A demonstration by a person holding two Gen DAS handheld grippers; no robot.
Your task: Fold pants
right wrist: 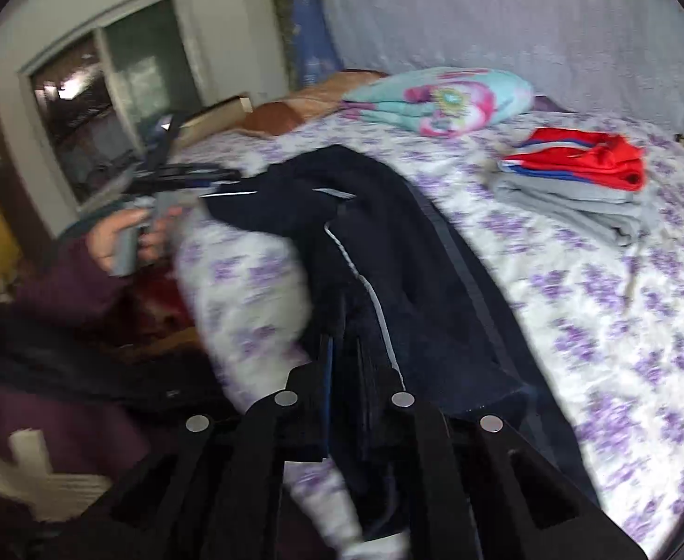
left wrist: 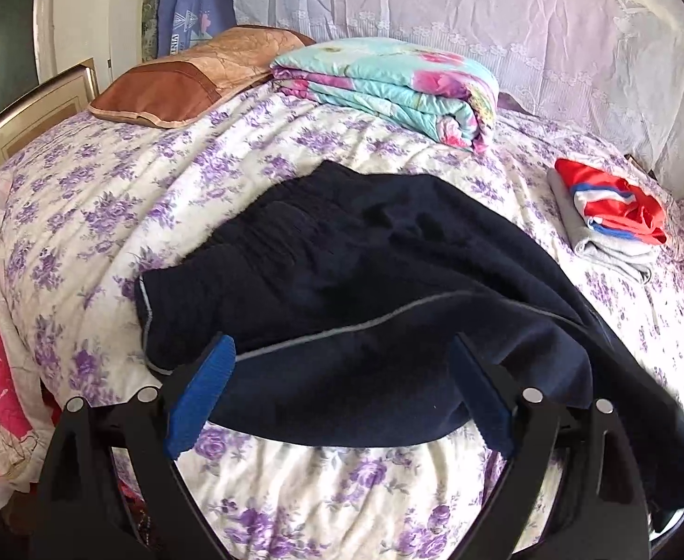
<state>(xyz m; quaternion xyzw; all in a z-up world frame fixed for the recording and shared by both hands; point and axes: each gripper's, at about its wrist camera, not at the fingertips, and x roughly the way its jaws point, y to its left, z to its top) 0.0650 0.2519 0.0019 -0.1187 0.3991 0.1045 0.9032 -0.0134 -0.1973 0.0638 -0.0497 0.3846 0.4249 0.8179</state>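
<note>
Dark navy pants (left wrist: 342,252) with thin pale side piping lie crumpled across the flowered bedspread (left wrist: 108,214). My left gripper (left wrist: 339,387) hovers at their near edge, its blue pads (left wrist: 202,387) spread wide. A fold of the cloth lies between the pads and they do not press it. In the blurred right wrist view, the right gripper (right wrist: 342,345) has its jaws drawn together on a bunch of the pants (right wrist: 388,233) near the white stripe. The same view shows a hand (right wrist: 122,233) holding the left gripper (right wrist: 220,177) by the pants' far end.
A folded floral quilt (left wrist: 388,88) and a brown pillow (left wrist: 192,79) lie at the head of the bed. A stack of folded red and grey clothes (left wrist: 612,219) sits at the right. A lace curtain (left wrist: 482,9) hangs behind, and a window (right wrist: 108,107) is at the left.
</note>
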